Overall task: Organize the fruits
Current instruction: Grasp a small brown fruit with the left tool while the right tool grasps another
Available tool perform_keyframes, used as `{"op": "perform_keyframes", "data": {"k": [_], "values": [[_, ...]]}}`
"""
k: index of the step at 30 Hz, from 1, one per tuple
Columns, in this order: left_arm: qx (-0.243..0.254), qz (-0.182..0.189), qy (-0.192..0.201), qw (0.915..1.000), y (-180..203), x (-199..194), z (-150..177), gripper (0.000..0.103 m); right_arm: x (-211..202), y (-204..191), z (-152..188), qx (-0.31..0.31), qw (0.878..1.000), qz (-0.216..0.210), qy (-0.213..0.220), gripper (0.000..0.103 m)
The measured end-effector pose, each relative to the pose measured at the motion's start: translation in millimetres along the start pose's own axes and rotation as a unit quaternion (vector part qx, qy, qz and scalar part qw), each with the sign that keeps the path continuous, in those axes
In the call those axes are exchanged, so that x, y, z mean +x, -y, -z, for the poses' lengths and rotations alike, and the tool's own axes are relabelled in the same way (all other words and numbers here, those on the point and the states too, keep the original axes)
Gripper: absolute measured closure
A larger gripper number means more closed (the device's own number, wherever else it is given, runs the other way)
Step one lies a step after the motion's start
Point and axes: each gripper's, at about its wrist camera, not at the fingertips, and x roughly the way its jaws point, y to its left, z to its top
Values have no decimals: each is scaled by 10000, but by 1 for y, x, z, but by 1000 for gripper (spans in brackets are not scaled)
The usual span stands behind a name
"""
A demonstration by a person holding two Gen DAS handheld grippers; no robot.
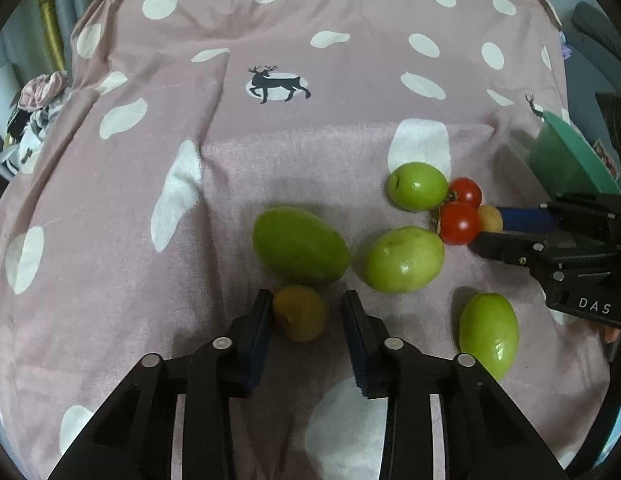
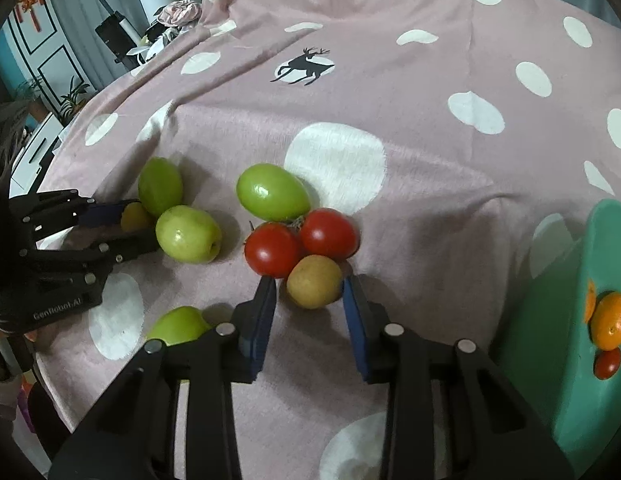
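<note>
The left gripper (image 1: 306,316) has its jaws spread around a small yellow fruit (image 1: 299,312) on the spotted bedspread (image 1: 310,128), just in front of a large green fruit (image 1: 300,245). To the right, the right gripper (image 2: 309,294) also has its jaws spread, around a second yellow fruit (image 2: 314,286) that touches two tomatoes (image 2: 272,249). The green bowl (image 2: 570,360) at far right holds an orange. Closing off-centre could squirt either round fruit away, or nudge the tomatoes rolling across the soft cloth.

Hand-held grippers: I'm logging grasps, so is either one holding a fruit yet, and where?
Neither. The left hand-held gripper and right hand-held gripper each straddle a small yellowish fruit, jaws open.
</note>
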Motion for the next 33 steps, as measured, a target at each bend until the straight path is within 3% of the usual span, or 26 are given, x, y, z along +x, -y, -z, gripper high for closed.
{"op": "perform_keyframes", "data": {"k": [3, 15, 26, 33], "values": [[-26, -17, 11, 10000, -1, 1, -1, 76, 0, 1, 0, 6, 10000, -18, 8, 74], [-234, 89, 246, 9994, 0, -22, 14, 76, -20, -3, 13, -43, 9995, -195, 240, 75], [-395, 760, 623, 9944, 34, -75, 41, 76, -77, -21, 51, -13, 9931, -821, 837, 74], [-359, 1021, 793, 9910, 59, -93, 47, 76, -111, -13, 77, 147, 9900, -797, 1152, 74]]}}
